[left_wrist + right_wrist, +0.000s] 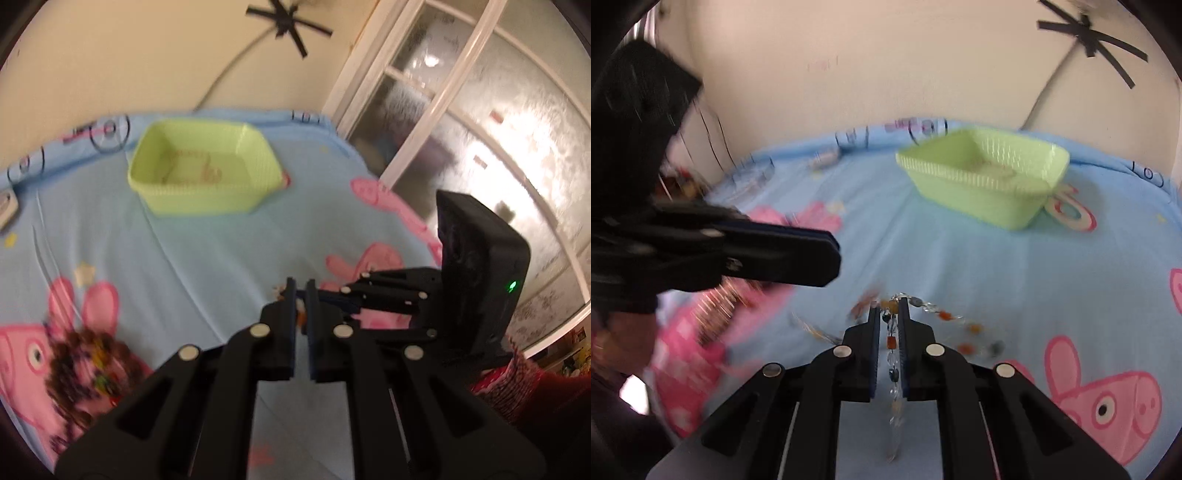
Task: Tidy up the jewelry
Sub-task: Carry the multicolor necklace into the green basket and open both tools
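A light green basket (207, 173) stands at the far side of the blue cartoon-print cloth (192, 258); it also shows in the right wrist view (990, 184), with some jewelry lying inside. My right gripper (889, 306) is shut on a beaded chain (891, 343) of clear, orange and grey beads, which trails right over the cloth and hangs down between the fingers. My left gripper (301, 288) is nearly shut with nothing clearly held; it hovers right by the right gripper's fingertips (364, 291). It shows in the right wrist view (798, 258) at left, above the cloth.
A blurred heap of dark brown and coloured beads (88, 365) lies at the cloth's left front. A clear plastic box (753, 177) and small items sit near the far left wall. A frosted glass door (480, 147) is to the right. A wall stands behind the cloth.
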`<state>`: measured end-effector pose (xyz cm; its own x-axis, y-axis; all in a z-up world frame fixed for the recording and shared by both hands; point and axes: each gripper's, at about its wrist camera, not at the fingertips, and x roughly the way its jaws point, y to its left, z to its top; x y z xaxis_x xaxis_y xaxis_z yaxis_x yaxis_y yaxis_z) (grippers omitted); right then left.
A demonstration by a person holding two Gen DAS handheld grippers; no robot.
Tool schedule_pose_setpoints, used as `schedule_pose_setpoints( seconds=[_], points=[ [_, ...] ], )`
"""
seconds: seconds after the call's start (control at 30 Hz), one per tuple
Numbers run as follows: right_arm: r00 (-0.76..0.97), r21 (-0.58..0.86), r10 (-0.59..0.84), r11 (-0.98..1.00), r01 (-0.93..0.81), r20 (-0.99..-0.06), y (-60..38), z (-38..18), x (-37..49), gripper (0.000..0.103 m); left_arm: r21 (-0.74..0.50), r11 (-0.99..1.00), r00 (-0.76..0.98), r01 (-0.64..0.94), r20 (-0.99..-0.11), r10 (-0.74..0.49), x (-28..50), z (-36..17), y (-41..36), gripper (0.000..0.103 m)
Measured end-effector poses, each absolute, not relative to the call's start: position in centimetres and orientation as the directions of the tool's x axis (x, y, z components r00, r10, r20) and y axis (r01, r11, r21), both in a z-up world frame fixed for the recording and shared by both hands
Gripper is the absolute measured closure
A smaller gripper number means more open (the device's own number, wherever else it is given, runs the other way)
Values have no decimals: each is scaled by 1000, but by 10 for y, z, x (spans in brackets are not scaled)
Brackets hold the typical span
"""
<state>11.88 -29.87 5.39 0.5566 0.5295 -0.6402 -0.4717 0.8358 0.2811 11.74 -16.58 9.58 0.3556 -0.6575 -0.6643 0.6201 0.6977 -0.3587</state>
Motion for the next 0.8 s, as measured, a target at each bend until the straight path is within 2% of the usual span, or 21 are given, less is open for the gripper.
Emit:
schedule_pose_setpoints(
  seconds=[0.27, 0.43, 0.53, 0.63, 0.8],
  points=[
    [592, 470, 654, 754, -459, -471, -331, 128, 174, 103, -318, 708, 460, 631, -581, -671, 158, 170, -174, 98],
    [639, 472, 638, 762, -444, -429, -340, 175, 220, 103, -275, 737, 534, 617, -541, -649, 191, 203, -183, 98],
    [656, 451, 609, 786, -423, -446, -341, 181, 246, 103, -265, 756, 559, 599, -537, -632, 215, 205, -188, 98],
    [651, 446, 581, 808, -385, -489, -340, 164, 268, 103, -269, 769, 556, 579, -559, -615, 235, 191, -194, 98],
    [583, 433, 509, 857, -279, -633, -330, 94, 298, 103, -283, 823, 490, 493, -691, -531, 270, 128, -199, 98]
  ],
)
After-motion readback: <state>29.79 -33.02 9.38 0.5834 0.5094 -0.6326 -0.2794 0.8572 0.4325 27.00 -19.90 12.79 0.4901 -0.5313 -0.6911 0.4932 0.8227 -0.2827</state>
